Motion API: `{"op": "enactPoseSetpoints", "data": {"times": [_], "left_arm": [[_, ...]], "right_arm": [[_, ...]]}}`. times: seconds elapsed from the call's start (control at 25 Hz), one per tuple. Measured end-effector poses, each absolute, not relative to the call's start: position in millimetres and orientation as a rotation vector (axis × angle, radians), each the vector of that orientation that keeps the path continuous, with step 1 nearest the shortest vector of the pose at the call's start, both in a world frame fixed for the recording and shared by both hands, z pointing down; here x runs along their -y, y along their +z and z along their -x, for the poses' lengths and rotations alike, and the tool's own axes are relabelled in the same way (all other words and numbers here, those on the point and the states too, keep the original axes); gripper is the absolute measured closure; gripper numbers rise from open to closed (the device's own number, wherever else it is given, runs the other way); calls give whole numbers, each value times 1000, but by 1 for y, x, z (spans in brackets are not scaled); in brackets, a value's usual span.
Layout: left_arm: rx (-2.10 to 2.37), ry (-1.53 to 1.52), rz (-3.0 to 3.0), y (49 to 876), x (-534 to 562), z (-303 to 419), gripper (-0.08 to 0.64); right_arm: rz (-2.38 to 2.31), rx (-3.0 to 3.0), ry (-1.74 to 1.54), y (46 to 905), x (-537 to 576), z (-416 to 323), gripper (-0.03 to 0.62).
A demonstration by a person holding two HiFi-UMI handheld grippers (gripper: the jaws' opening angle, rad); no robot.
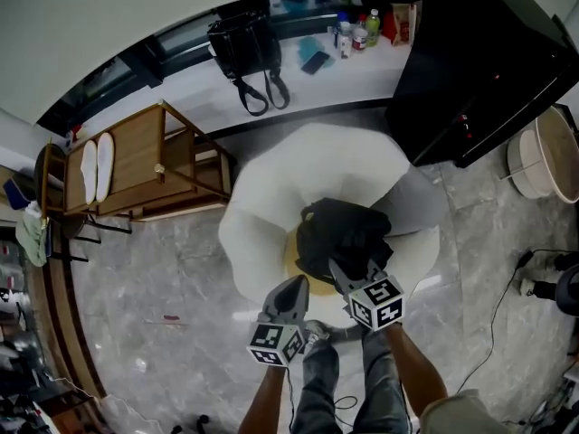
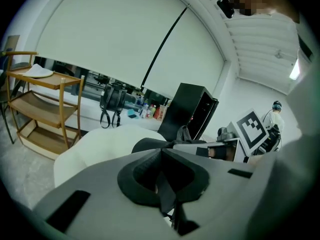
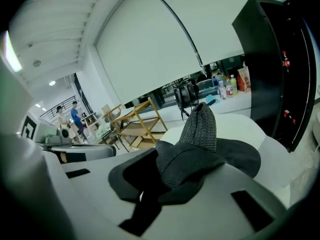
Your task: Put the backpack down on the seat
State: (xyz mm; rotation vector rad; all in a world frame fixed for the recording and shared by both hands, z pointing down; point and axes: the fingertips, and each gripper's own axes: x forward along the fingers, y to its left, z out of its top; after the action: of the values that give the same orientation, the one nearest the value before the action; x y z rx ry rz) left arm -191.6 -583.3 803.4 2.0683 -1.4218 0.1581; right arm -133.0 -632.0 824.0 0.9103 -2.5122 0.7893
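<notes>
Lowering step, near its end: black backpack (image 1: 342, 238) looks down on the seat of white armchair (image 1: 271, 179). Right gripper (image 1: 341, 269) clamped on its mesh handle (image 3: 201, 126). Left gripper (image 1: 293, 286) closed, empty, just near of the bag. Next: settle it, release, back off without snagging.

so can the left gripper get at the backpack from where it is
probably yes: the backpack is just ahead of the left gripper with nothing between, though its jaws look shut and would need opening

Black backpack (image 1: 347, 235) on white seat (image 1: 271, 183)
</notes>
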Motion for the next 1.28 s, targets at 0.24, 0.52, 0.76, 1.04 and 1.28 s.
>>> {"op": "enactPoseSetpoints", "data": {"times": [0.24,0.52,0.76,1.04,1.28], "left_arm": [[1461,176,-2104,819,651,197,529],[1435,251,-2089,861,679,190,529],[1396,259,-2057,876,659,180,529],[1375,264,-2073,873,645,174,529],[1354,265,-2091,870,635,165,529]], "right_arm": [[-962,2494,829,851,688,135,545],[-934,2456,850,898,688,137,545],[-942,2439,862,913,678,133,543],[-970,2391,838,928,667,127,457],[-1088,2318,805,940,654,89,364]]}}
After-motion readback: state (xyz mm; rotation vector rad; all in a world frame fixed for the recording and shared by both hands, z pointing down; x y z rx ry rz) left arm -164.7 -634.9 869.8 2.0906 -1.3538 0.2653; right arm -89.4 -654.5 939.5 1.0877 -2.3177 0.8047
